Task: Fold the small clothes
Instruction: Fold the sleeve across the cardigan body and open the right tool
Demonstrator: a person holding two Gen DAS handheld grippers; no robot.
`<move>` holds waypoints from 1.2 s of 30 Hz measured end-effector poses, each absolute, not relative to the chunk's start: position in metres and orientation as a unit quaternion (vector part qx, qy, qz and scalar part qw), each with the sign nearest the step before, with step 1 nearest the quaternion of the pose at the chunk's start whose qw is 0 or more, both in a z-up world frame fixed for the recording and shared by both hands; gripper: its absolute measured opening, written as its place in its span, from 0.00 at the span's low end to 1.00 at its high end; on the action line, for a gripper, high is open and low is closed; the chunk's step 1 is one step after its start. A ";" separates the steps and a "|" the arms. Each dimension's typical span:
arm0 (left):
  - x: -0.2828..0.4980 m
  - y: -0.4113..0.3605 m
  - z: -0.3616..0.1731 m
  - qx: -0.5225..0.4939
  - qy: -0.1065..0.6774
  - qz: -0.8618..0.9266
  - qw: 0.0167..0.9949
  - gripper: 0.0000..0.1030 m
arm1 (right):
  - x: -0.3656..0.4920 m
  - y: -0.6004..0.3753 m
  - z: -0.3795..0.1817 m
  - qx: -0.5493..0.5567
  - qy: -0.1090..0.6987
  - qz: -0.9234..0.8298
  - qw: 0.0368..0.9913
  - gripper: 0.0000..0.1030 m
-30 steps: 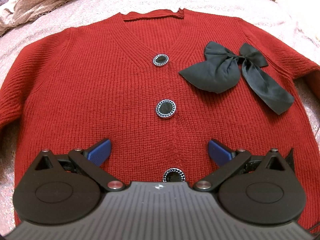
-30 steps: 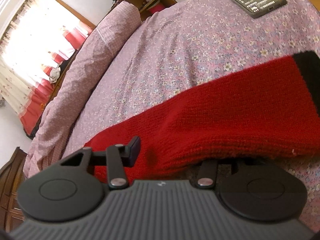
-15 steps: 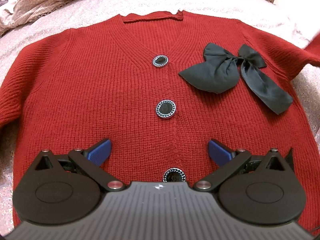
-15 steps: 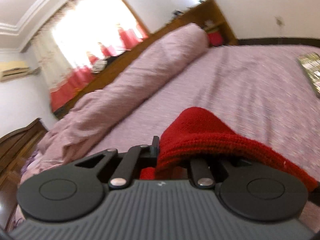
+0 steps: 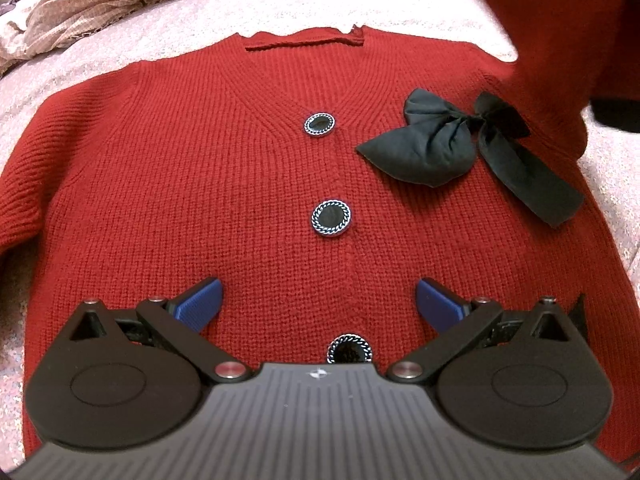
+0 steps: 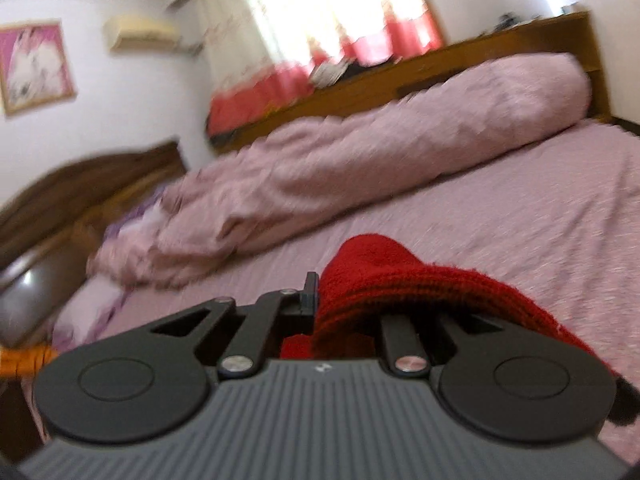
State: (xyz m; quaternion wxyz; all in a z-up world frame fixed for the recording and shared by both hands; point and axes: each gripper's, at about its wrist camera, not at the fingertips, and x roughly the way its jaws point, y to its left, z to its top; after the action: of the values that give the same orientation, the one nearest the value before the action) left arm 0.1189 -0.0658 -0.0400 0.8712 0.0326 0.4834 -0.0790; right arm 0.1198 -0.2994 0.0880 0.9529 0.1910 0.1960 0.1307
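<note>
Bed: a wide mattress under a pale pink floral sheet.
Bedding: a long pink quilt, rolled along the far side.
Headboard: dark brown wood, at left.
Ledge: a wooden shelf behind the quilt.
Window: bright daylight through pale curtains with red lower panels.
Walls: white, bearing a framed pink picture and an air conditioner.

the right gripper now has its jaws clamped on the red sleeve, which a second ago lay flat on the bedspread between open jaws. the sleeve is lifted clear of the bed, and its view tips from the bedspread up to the rolled quilt and window. in the left wrist view the raised sleeve with its black cuff now hangs in the top right corner, above the bow.
</note>
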 end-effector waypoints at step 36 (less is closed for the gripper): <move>0.099 -0.048 -0.005 0.046 0.439 -0.094 0.892 1.00 | 0.101 -0.267 0.040 0.174 0.376 0.252 0.874 0.55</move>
State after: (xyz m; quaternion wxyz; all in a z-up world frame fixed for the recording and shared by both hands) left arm 0.0986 -0.0483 -0.0050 0.8922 0.0462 0.4394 -0.0941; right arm 0.1007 -0.2674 0.0405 0.8744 0.1744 0.3762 0.2519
